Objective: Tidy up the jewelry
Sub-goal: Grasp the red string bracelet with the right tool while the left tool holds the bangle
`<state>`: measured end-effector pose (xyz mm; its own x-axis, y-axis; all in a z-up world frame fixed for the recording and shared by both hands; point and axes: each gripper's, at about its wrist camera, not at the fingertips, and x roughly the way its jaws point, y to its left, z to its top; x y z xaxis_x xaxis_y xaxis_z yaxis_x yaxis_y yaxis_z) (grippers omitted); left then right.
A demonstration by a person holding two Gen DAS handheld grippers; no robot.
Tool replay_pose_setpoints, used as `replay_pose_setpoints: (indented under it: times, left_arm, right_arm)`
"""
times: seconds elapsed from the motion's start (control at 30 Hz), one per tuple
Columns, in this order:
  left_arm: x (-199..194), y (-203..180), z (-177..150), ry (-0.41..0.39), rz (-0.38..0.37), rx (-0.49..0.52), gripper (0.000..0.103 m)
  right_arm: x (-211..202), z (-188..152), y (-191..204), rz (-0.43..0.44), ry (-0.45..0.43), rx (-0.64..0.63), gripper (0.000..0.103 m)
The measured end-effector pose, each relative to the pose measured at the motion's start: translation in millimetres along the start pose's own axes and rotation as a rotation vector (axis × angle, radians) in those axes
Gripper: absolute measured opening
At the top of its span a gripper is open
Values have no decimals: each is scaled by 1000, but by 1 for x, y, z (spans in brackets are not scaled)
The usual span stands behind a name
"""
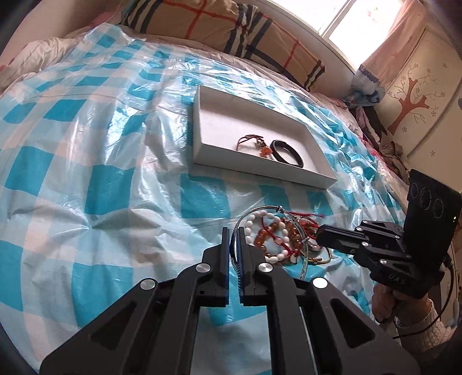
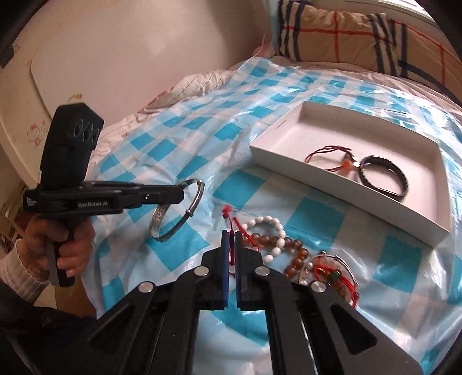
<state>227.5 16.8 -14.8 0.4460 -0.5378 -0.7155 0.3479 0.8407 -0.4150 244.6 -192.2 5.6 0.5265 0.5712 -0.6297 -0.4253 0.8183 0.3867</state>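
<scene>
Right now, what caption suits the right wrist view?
Left tongs lift a silver bangle; right tongs pinch a red cord.

The white tray (image 2: 340, 199) is bare along its far half; a red cord bracelet (image 2: 329, 157) and black bangle (image 2: 384, 176) crowd its near side. The bracelet heap (image 2: 291, 248) blocks the bed (image 1: 95, 184) just before it.

A bed (image 1: 86, 161) fills the room, spread with a glossy blue-and-white checked plastic sheet (image 1: 72, 115). At its head lies a tan plaid pillow with navy and red stripes (image 1: 219, 26). Beyond the pillow a bright window (image 1: 355, 20) lets in daylight, flanked by a pink curtain (image 1: 404, 26). Beside the bed stands a cream cabinet panel painted with a brown tree (image 1: 410, 98). A plain pinkish wall (image 2: 144, 43) rises on the bed's other side.
</scene>
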Motion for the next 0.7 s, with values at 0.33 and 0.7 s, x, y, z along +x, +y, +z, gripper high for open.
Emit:
replay_pose_setpoints:
  times: [0.33,0.7]
  left_arm:
    - [-15,-65,-1,-33,77,138,4]
    - [-16,-68,2,-45,125,156,4]
  right_arm:
    - [-69,-26,-22,-91,-168,180,4]
    - [-65,-30,-24,-81,-183,174,4]
